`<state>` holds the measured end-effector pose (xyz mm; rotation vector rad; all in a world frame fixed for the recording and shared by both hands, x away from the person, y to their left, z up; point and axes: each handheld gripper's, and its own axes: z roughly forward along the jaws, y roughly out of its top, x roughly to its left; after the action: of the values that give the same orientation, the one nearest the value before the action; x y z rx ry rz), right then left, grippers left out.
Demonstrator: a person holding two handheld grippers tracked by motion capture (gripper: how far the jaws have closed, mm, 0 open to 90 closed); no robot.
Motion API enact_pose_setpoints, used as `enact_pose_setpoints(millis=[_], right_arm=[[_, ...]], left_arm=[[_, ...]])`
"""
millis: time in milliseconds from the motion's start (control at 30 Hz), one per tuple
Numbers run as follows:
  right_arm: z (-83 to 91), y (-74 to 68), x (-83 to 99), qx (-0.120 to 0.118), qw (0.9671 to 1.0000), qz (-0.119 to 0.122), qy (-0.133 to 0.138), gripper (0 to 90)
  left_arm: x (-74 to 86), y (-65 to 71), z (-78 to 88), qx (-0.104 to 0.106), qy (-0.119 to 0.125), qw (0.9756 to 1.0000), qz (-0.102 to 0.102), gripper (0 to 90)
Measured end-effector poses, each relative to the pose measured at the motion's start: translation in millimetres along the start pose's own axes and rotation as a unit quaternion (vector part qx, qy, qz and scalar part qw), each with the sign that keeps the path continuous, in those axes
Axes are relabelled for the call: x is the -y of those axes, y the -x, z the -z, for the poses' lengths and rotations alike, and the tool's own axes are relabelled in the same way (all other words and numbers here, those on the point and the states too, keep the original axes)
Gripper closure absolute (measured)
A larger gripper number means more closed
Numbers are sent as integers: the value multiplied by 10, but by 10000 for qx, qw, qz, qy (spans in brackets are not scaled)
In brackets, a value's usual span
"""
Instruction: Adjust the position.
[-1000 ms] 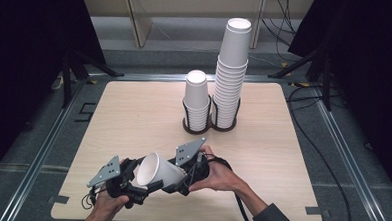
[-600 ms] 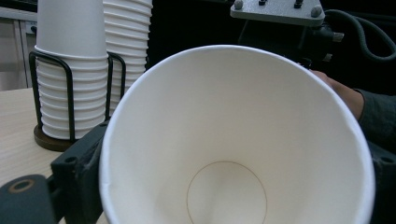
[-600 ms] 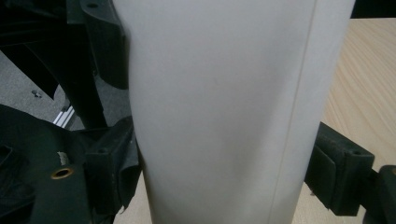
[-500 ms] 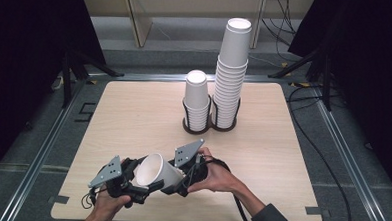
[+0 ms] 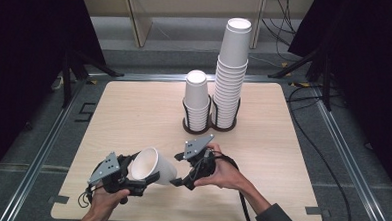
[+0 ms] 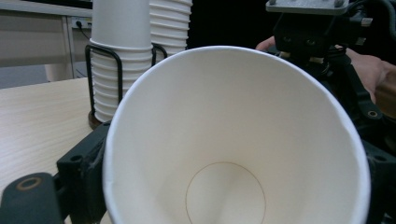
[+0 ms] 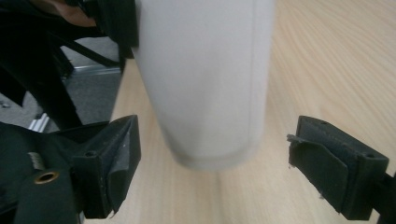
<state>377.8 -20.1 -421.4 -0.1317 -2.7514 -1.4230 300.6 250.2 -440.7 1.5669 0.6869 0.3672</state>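
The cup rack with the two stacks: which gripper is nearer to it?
Right. The right gripper sits just in front of the cup rack, open at the paper cup's base; the left gripper, farther toward the table's near-left, grips that cup.

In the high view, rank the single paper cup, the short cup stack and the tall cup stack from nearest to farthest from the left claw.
1. Single paper cup: lying on its side between the jaws of the left claw, which have just been closing on it.
2. Short cup stack: mid-table, left side of the black holder.
3. Tall cup stack: right beside it, slightly farther.
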Motion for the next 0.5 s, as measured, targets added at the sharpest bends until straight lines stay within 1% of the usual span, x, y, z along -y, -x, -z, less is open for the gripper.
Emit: enact_pose_setpoints(millis=[67,100,133,167,200,233,267,300,367,400,433,500], right_arm=[[24,18,34,70,9999,-91,18,166],[34,25,52,115,9999,-121,14,164],[48,23,70,160,9996,-226,-13,164],[48,35,85,192,9996,-186,13,163],[55,38,98,261,9994,-210,-13,162],[62,42,112,320,9992,-220,-31,160],[66,42,124,326,9992,-230,-10,162],[73,39,134,359,9990,-269,-6,162],[84,35,148,398,9987,-311,37,162],[92,31,153,435,9985,-335,44,163],[103,33,156,518,9983,-275,49,162],[111,31,161,519,9982,-290,41,162]], left_arm=[[4,-11,-2,-69,-13,10000,34,101],[5,-19,-2,-94,-35,9999,-10,101],[6,-23,-2,-129,-56,9999,-23,101],[8,-20,-5,-162,-48,9999,38,101],[7,-31,1,-179,-84,9998,-8,101],[7,-32,-1,-205,-75,9998,-8,100],[7,-32,-1,-205,-75,9998,-8,100],[9,-37,-3,-264,-68,9996,-34,100],[11,-54,-6,-271,-64,9996,-67,100],[9,-48,-2,-356,-119,9993,-29,100],[8,-57,1,-369,-160,9992,-53,100],[9,-61,2,-395,-172,9991,-48,100]])
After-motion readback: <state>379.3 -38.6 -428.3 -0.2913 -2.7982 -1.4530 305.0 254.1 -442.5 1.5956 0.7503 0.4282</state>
